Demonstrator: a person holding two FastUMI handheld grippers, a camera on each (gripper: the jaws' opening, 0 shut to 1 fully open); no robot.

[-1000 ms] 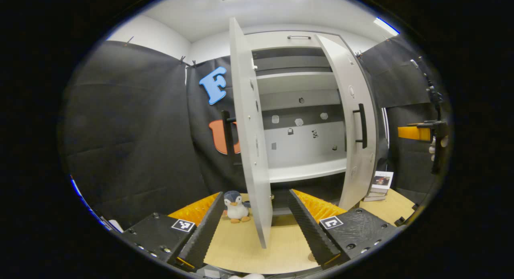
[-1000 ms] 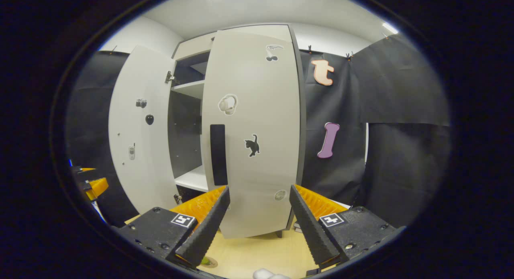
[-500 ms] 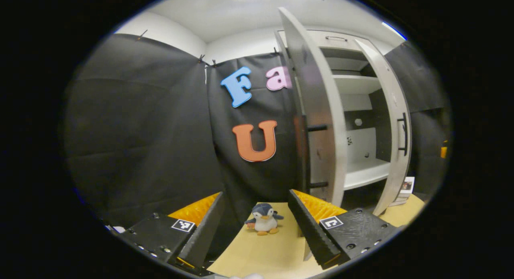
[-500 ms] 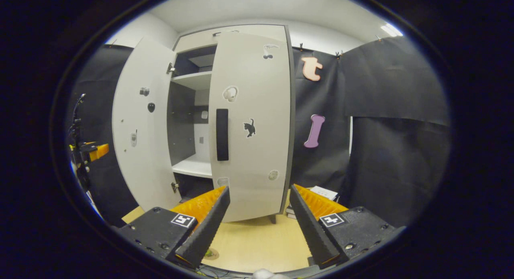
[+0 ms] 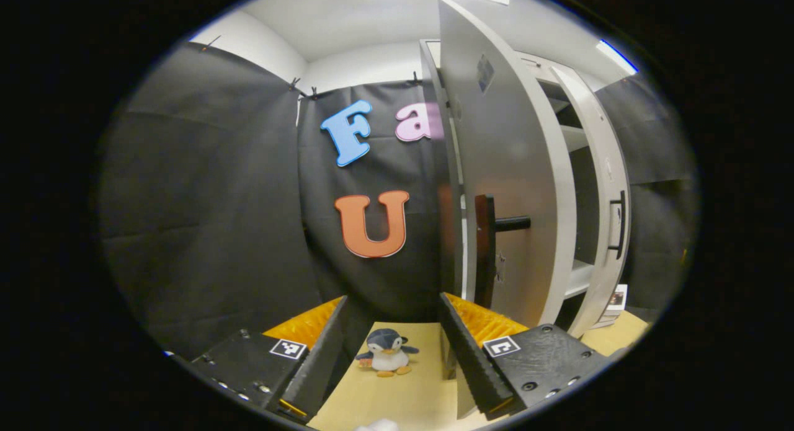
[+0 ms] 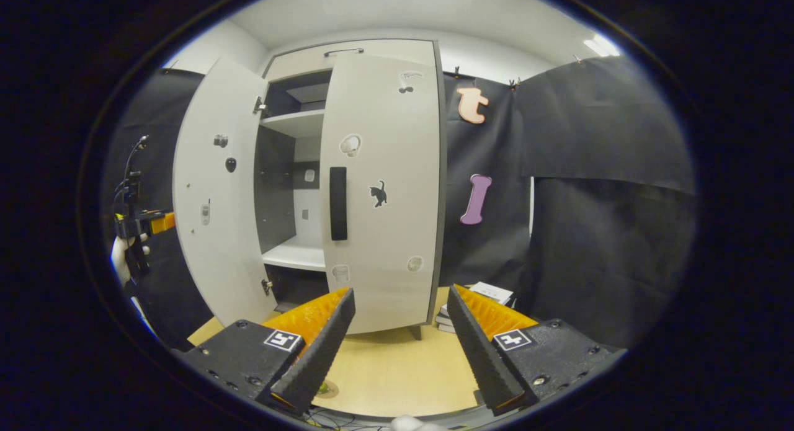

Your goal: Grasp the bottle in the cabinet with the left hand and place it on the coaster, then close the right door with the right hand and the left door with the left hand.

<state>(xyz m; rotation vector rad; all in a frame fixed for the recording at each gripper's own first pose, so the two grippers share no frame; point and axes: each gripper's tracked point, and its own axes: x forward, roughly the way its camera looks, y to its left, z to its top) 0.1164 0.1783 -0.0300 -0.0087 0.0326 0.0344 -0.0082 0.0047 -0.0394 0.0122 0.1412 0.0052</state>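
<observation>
The pale cabinet's left door [image 5: 508,170] stands open, and I see its outer face close up with its black handle [image 5: 487,257]. My left gripper [image 5: 391,350] is open, its right finger just in front of that door's lower edge. In the right gripper view the right door [image 6: 384,189] with its black handle [image 6: 338,203] is swung almost to the cabinet front. My right gripper [image 6: 400,344] hangs open a little way off from it over the table. The left door [image 6: 214,195] stays wide open, with the left gripper [image 6: 149,223] and a gloved hand [image 6: 121,257] beyond it.
A penguin plush [image 5: 386,351] sits on the wooden table [image 5: 409,400] between my left fingers. Stacked books [image 6: 474,301] lie right of the cabinet. A small round thing [image 6: 325,391] lies on the table by my right gripper's left finger. A bare white shelf [image 6: 294,255] shows inside.
My left gripper has swung around to the left door's outer side and come closer. My right gripper has drawn back from the right door, which has closed further.
</observation>
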